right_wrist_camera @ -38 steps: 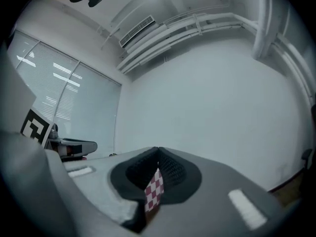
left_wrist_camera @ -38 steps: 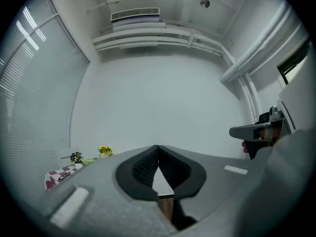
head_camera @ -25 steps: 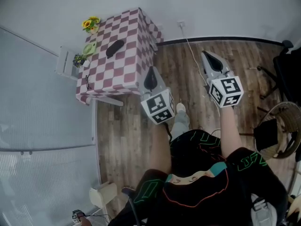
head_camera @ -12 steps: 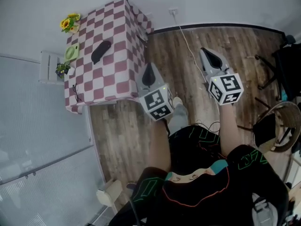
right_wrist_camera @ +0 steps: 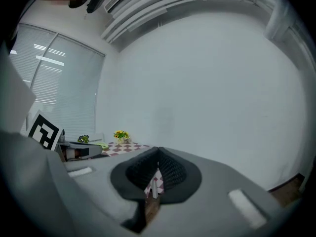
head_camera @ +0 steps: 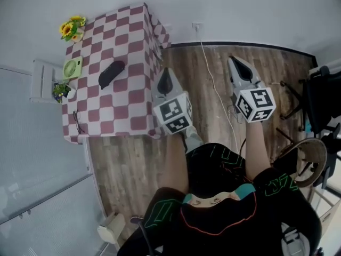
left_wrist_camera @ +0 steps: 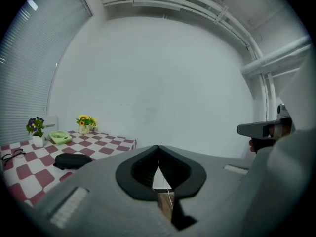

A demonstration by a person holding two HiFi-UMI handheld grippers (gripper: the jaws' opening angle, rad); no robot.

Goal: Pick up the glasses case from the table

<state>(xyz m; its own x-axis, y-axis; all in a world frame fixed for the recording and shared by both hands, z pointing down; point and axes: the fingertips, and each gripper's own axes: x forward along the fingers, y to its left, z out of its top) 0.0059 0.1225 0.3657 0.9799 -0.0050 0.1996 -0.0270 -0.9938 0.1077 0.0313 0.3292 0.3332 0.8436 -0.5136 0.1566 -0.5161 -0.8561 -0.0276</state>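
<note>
- The table (head_camera: pixel 123 104), covered in a red-and-white checked cloth, holds everything it is meant to hold. Nothing has been lifted from it, so I judge the task barely begun, with the reach, the grasp and the lift all left to do.
- The left gripper (head_camera: pixel 166 81) hangs by the table's near right corner, held out on a forward-stretched arm and pointing roughly level. Its jaws are pressed together with nothing between them.
- The right gripper (head_camera: pixel 240 69) is well apart from the table, over the wooden floor (head_camera: pixel 266 68). It points the same way, and its jaws are also closed and empty.
- The glasses case (head_camera: pixel 111 73), dark and oblong, lies flat near the table's middle, untouched and clear of both grippers.
- A small green object (head_camera: pixel 72 67) and a vase of sunflowers (head_camera: pixel 70 28) sit along the table's far left side.
</note>
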